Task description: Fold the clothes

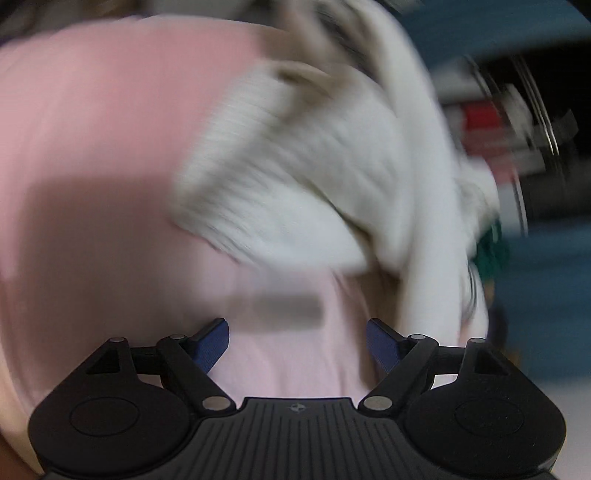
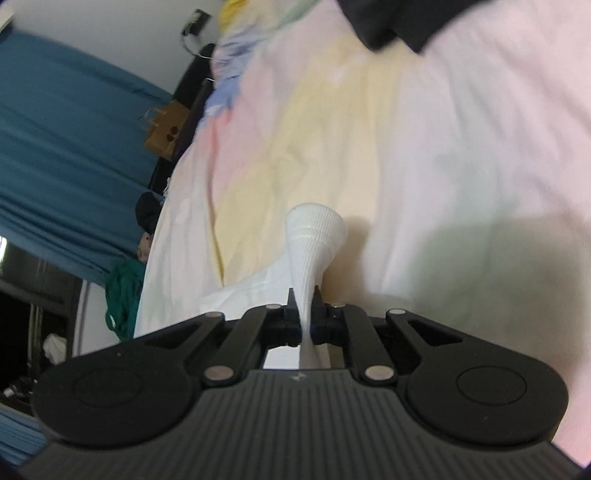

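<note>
The right hand-held gripper [image 2: 304, 301] has its jaws pressed together on a white ribbed sock [image 2: 314, 236]. The pinched part is a narrow neck of fabric between the black fingers [image 2: 291, 314]; beyond them the sock flares out into a wider, open cuff that stands clear of the bed [image 2: 461, 147]. The sock's shadow falls just behind it on the bedding. The bed cover is pale, with pink, yellow and white bands and soft creases. A dark garment [image 2: 391, 26] lies at the far top edge of the bed. Off the bed's left side hang a blue curtain [image 2: 66, 140], a brown paper bag [image 2: 164, 133] and a tangle of green cloth [image 2: 123, 291].

The left hand-held gripper [image 1: 299, 345] has its jaws standing wide apart, with nothing between the blue pads [image 1: 212, 345]. No earlier frame shows how they got there. Its view is heavily blurred. Ahead of it, a white ribbed garment [image 1: 295, 184] lies or hangs over the pink bed cover [image 1: 92, 129]; the blur hides whether it touches the cover. To the right are the blue curtain [image 1: 546, 266] and some dark shelving, too smeared to read.
</note>
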### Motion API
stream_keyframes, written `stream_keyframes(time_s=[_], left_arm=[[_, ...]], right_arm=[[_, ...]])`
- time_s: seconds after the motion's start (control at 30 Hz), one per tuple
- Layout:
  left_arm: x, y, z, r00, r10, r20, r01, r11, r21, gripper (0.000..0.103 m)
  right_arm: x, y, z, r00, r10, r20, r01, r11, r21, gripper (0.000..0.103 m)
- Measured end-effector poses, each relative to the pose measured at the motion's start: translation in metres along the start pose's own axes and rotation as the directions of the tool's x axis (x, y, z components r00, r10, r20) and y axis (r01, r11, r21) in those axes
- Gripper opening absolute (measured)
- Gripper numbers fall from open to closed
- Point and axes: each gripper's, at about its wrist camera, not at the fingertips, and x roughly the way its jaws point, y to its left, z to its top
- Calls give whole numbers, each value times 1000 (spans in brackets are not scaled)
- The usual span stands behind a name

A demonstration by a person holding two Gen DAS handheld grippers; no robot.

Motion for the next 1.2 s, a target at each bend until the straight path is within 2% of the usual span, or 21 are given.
stream_keyframes(time_s=[0.1,0.17,0.2,0.23,0.33,0.43,0.5,0.6,0.7,0.8,0.87,0.93,1.03,1.1,1.2], left_arm=[[1,6,11,996,-38,75,44,995,-88,82],[2,5,18,992,-29,125,44,992,-118,80],[3,6,21,990,-21,140,40,990,-138,74],[2,8,23,988,-11,153,36,987,-159,61],[-5,11,32,984,8,178,20,987,-159,33],[-25,3,36,979,15,202,6,995,-103,24],[-44,-6,38,973,10,229,1,999,-47,21],[-79,-22,41,962,-34,272,19,998,56,18],[-118,-31,47,947,-90,308,42,986,158,16],[-146,-47,56,939,-102,327,20,969,246,16],[-148,-45,61,956,-45,291,-39,960,276,17],[-148,-41,66,968,24,248,-101,947,304,19],[-142,-14,79,981,93,169,-130,965,226,22],[-142,0,84,988,78,133,-100,981,165,23],[-145,-3,77,988,89,127,-113,975,190,27]], right_arm=[[-6,9,1,999,26,22,-25,999,-42,7],[-12,14,3,998,41,39,-38,996,-79,8],[-13,17,3,998,48,48,-43,994,-102,8],[-14,20,4,997,55,57,-47,991,-125,8],[-19,22,6,995,66,80,-52,986,-160,8],[-21,20,8,993,83,89,-69,986,-150,7],[-25,19,9,990,97,103,-81,985,-153,7],[-32,19,12,982,133,133,-112,982,-154,7],[-45,23,14,967,175,187,-141,973,-181,7],[-59,29,15,943,216,251,-163,962,-218,6],[-65,34,14,930,229,288,-155,954,-257,6],[-61,36,12,937,213,277,-133,951,-280,6],[-54,35,9,953,173,248,-97,952,-289,6],[-47,31,7,967,134,217,-71,959,-275,6],[-42,28,5,976,98,195,-43,962,-271,7]])
